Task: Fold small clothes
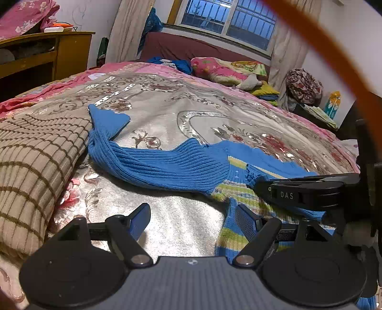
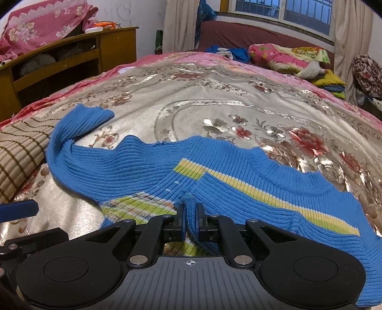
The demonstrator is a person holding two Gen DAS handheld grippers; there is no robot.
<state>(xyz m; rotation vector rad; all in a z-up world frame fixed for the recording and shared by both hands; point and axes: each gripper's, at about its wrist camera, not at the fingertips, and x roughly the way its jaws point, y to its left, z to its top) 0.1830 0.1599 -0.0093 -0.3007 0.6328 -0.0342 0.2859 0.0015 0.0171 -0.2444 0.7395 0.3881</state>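
Blue ribbed sweater (image 2: 148,167) sprawls across the floral bedspread (image 2: 191,100), sleeve trailing toward 10 o'clock. Right gripper (image 2: 190,220) is pinched on a ridge of knit; left gripper (image 1: 191,218) gapes empty. Soft, stretchy, light, so I'd grab that sleeve cuff.

Both views are lit by warm artificial room light from above; the window (image 1: 226,21) shows dusk blue and contributes little. Strong specular glare is returned by the satin bedspread (image 1: 167,109), most notably on the metallic floral print and the pale patch near the lower edge. Soft shadows are cast under the blue sweater (image 2: 143,171) and beneath the left gripper (image 1: 193,219). Heavy fisheye distortion is present: the bed is bowed into a dome and the corners are vignetted to black. An orange band (image 1: 317,40) crossing the upper right of the left wrist view is rendered fully out of focus. Central areas are reproduced sharply, the knit ribs being clearly resolved.
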